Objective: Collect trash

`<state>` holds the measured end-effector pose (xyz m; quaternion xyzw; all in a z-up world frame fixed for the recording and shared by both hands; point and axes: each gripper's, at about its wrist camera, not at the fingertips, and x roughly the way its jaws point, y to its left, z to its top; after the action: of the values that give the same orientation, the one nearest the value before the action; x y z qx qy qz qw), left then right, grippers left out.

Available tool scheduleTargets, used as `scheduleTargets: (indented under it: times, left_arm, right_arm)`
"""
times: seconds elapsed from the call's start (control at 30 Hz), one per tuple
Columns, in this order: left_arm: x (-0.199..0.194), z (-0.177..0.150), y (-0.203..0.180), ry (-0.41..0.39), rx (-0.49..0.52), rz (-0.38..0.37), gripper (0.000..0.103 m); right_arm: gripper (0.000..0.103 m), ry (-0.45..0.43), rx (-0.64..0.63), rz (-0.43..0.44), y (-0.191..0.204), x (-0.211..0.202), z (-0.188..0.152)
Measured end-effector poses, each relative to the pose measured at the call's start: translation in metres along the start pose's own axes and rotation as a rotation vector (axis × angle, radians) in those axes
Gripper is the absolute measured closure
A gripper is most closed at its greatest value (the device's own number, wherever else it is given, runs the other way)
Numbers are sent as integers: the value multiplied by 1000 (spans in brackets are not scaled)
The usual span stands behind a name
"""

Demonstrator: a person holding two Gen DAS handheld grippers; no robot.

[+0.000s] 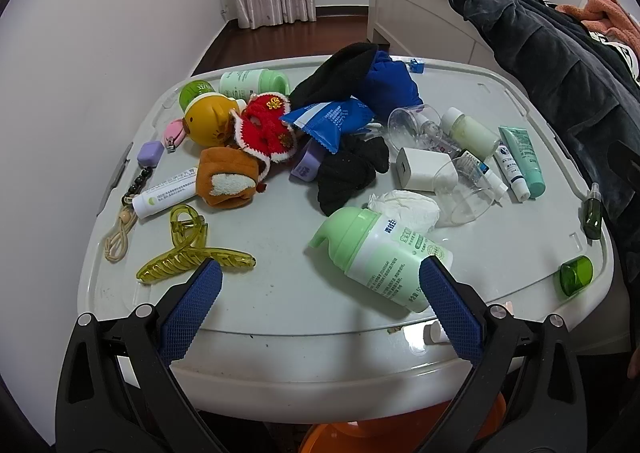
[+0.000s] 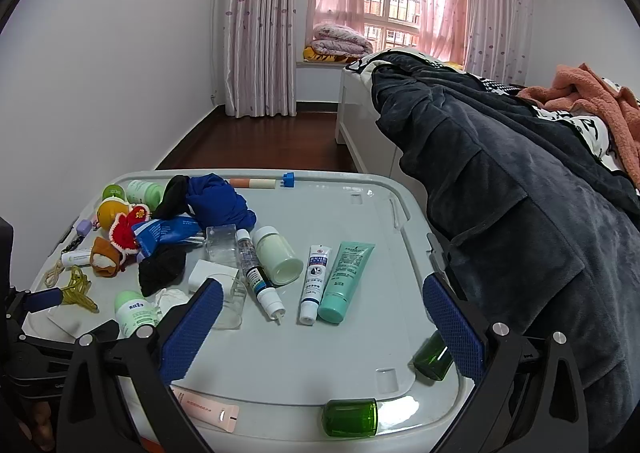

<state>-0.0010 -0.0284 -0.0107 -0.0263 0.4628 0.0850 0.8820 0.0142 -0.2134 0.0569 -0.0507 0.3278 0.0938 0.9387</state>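
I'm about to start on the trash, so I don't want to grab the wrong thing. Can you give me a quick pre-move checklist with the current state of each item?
1. Left gripper open and empty: ok.
2. Right gripper open and empty: ok.
3. Trash candidate in view: ok, a crumpled white tissue lies on the table.
4. Tissue free to pick: not ok, the green pump bottle and a tipped clear cup crowd it.
5. Blue wrapper is empty trash: cannot tell.
6. Bin location: cannot tell; something orange shows below the table edge.
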Motion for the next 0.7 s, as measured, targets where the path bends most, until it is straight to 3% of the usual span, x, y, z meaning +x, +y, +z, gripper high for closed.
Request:
scheduleTargets:
  times: [0.7]
  left_arm:
    - [0, 0, 0, 1, 2, -1, 7]
  right_arm:
    - [4, 2, 2, 5, 1, 1, -1]
